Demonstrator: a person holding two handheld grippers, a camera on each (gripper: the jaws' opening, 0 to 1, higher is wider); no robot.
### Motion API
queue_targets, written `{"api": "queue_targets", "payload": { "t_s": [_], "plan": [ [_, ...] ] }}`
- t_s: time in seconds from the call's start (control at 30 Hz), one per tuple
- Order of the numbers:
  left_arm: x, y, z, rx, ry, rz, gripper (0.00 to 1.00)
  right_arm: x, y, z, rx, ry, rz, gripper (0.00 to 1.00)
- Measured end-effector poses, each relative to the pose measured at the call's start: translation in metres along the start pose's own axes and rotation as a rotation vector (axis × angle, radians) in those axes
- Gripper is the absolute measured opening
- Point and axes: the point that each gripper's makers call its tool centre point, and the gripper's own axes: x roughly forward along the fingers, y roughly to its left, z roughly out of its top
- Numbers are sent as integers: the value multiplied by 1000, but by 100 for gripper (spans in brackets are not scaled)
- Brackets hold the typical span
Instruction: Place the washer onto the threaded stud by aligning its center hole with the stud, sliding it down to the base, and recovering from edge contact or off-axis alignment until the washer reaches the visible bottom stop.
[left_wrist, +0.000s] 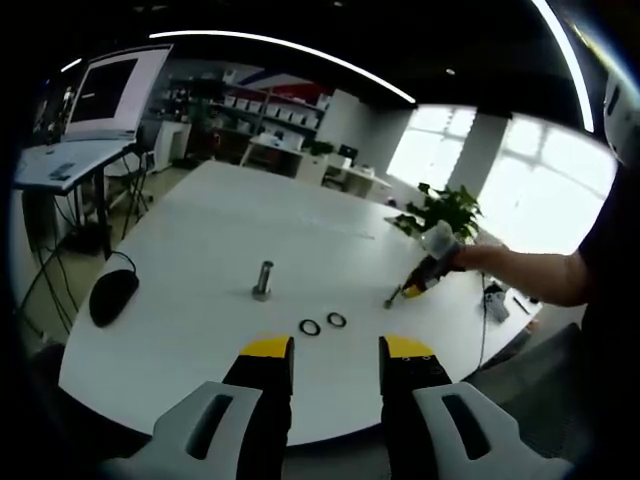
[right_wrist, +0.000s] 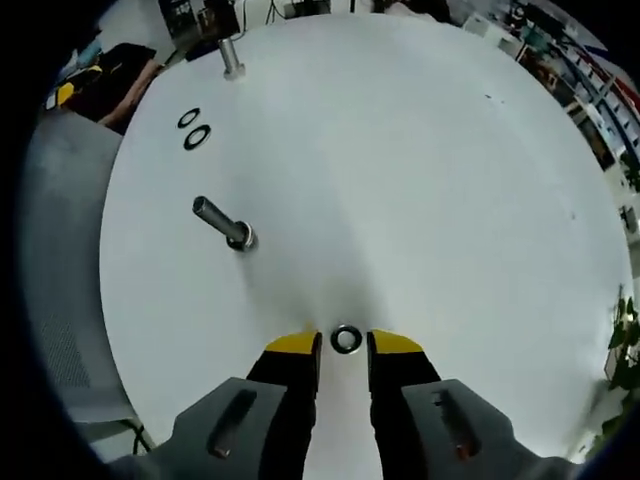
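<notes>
The right gripper (right_wrist: 343, 345) hung over the white tabletop (right_wrist: 420, 180) with its jaws spread, a washer (right_wrist: 346, 339) lying flat between the yellow tips, not visibly pinched; a threaded stud (right_wrist: 223, 222) stood near it, toward the table's edge; two more washers (right_wrist: 192, 128) and a second stud (right_wrist: 231, 57) lay further along that edge; the left gripper (left_wrist: 336, 352) was held open above the near edge.

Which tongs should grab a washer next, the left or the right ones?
The right tongs, I think. A washer lies on the table right between their open tips. The left tongs hang open at the table's edge, short of the two other washers and the stud.
</notes>
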Motion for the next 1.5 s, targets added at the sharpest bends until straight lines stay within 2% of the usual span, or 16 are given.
{"api": "queue_targets", "payload": {
  "t_s": [0.3, 0.4, 0.5, 0.73, 1.03, 1.27, 1.5],
  "plan": [
    [0, 0, 0, 1, 0, -1, 32, 0, 1, -3, 42, -6, 4, 18],
    [0, 0, 0, 2, 0, -2, 32, 0, -1, -4, 47, 3, -8, 14],
    [0, 0, 0, 2, -1, -4, 32, -1, -2, -5, 99, -3, -13, 13],
    [0, -1, 1, 2, -4, -6, 32, -10, 8, -6, 84, -13, -23, 13],
    [1, -2, 0, 7, 2, -12, 31, -33, 32, 18, 66, -83, 8, 13],
    [1, -2, -1, 7, 2, -14, 31, -50, 53, 44, 57, -171, 44, 13],
    [1, -2, -1, 7, 7, -15, 31, -60, 61, 62, 8, -199, 36, 13]
  ]
}}
